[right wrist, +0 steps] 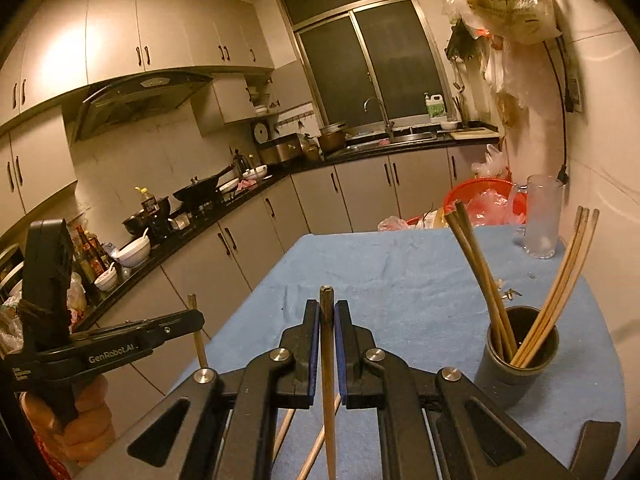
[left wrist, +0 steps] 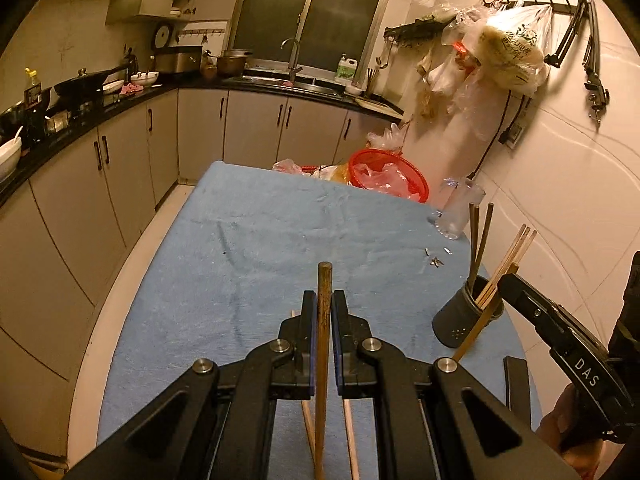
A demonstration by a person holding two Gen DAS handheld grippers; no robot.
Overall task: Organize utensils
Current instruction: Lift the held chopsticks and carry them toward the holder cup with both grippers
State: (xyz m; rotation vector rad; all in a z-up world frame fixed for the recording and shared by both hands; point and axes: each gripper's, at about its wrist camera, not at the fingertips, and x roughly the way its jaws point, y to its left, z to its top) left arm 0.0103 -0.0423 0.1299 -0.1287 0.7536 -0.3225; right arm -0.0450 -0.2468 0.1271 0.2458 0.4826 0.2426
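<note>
My left gripper (left wrist: 324, 300) is shut on a brown wooden chopstick (left wrist: 323, 344) and holds it upright above the blue table cloth (left wrist: 260, 240). My right gripper (right wrist: 327, 310) is shut on a lighter wooden chopstick (right wrist: 328, 380), also held above the cloth. A dark round utensil holder (right wrist: 518, 368) stands at the right of the table with several chopsticks (right wrist: 560, 280) in it; it also shows in the left wrist view (left wrist: 464, 318). More chopsticks (right wrist: 316, 444) lie on the cloth under the grippers. The left gripper shows in the right wrist view (right wrist: 196, 318) at the left, apart from the holder.
A clear glass mug (right wrist: 540, 220) stands at the table's far right by the wall. A red basket (left wrist: 388, 176) with plastic bags sits beyond the far edge. Small metal bits (left wrist: 436, 260) lie on the cloth. Kitchen counters (left wrist: 80, 120) run along the left and back.
</note>
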